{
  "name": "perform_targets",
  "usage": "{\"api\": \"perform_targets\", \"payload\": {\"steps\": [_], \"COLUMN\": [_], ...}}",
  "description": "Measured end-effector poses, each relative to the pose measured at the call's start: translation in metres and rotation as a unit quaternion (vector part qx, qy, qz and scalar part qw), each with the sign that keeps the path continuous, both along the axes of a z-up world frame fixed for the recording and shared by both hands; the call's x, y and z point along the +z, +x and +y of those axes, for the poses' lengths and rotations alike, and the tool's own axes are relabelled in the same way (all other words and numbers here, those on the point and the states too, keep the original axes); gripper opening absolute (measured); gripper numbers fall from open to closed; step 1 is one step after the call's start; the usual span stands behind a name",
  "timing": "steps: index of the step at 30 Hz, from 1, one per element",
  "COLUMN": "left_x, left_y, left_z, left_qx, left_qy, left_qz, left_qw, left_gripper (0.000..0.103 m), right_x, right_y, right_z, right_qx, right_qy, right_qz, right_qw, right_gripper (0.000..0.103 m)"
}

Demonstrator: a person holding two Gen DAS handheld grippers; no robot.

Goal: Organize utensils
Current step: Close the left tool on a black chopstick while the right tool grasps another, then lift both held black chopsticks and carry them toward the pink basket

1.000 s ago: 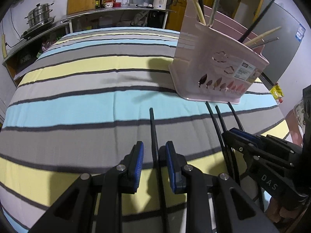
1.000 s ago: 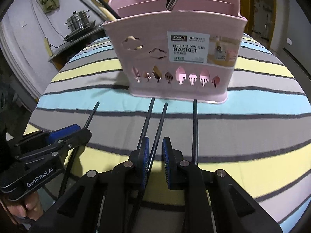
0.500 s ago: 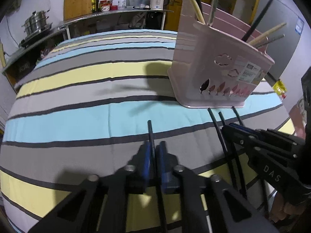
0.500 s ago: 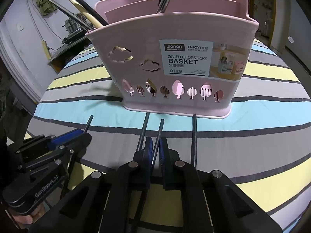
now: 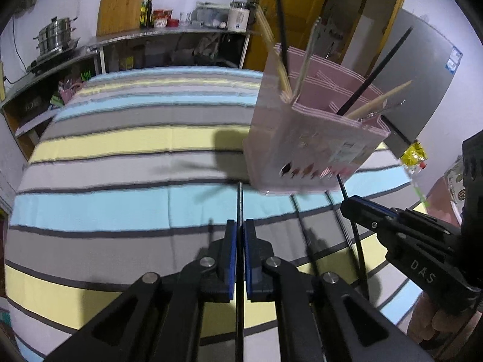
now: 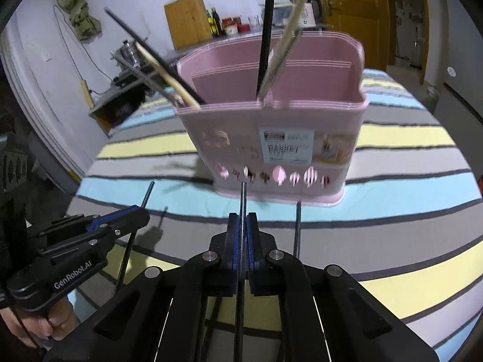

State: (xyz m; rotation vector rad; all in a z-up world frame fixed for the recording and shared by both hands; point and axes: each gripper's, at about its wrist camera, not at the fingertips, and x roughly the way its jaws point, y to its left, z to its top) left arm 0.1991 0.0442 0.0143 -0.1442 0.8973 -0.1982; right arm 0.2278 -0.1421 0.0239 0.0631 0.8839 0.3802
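My left gripper (image 5: 240, 223) is shut on a black chopstick (image 5: 240, 202), held lifted above the striped cloth, its tip toward the pink divided basket (image 5: 308, 138). My right gripper (image 6: 242, 226) is shut on a second black chopstick (image 6: 243, 202), also raised and pointing at the basket (image 6: 271, 126). Each gripper shows in the other's view: the right gripper (image 5: 347, 205) at the right, the left gripper (image 6: 142, 212) at the left. The basket holds several upright chopsticks, black, wooden and metal. Another black chopstick (image 6: 298, 226) lies on the cloth in front of the basket.
The table wears a striped cloth (image 5: 120, 138) in grey, yellow and blue. Behind it stand a steel counter with stacked pots (image 5: 54, 39), a wooden board (image 5: 120, 6), bottles and a yellow door (image 6: 347, 9). A grey fridge (image 5: 422, 75) is at the right. A hand (image 6: 45, 325) holds the left gripper.
Both grippers closed, each on a black chopstick lying on the cloth, then rose with it. The basket now sits lower in both views.
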Motion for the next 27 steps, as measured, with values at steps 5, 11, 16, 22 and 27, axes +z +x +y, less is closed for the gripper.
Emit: {"api": "perform_targets", "payload": {"steps": [5, 11, 16, 22, 27], "left_x": [0.037, 0.072, 0.097, 0.113, 0.114], "left_y": [-0.008, -0.015, -0.022, -0.031, -0.042], "left_z": [-0.001, -0.006, -0.009, -0.012, -0.011], "left_qx": [-0.007, -0.014, -0.018, -0.021, -0.023], "left_qy": [-0.002, 0.007, 0.009, 0.011, 0.012], "left_qz": [-0.034, -0.067, -0.091, -0.109, -0.110], "left_qw": [0.9994, 0.9976, 0.9956, 0.9938, 0.9936], "left_gripper": [0.005, 0.005, 0.005, 0.005, 0.005], "right_x": [0.033, 0.067, 0.088, 0.101, 0.100], "right_y": [-0.008, -0.015, -0.023, -0.036, -0.047], "right_z": [-0.008, -0.015, -0.016, -0.021, -0.027], "right_qx": [-0.002, 0.001, 0.004, 0.003, 0.009], "right_qy": [0.013, 0.021, 0.025, 0.029, 0.029], "right_qz": [-0.036, -0.074, -0.100, -0.120, -0.122], "right_qw": [0.999, 0.997, 0.995, 0.992, 0.992], "right_gripper": [0.004, 0.004, 0.004, 0.004, 0.004]}}
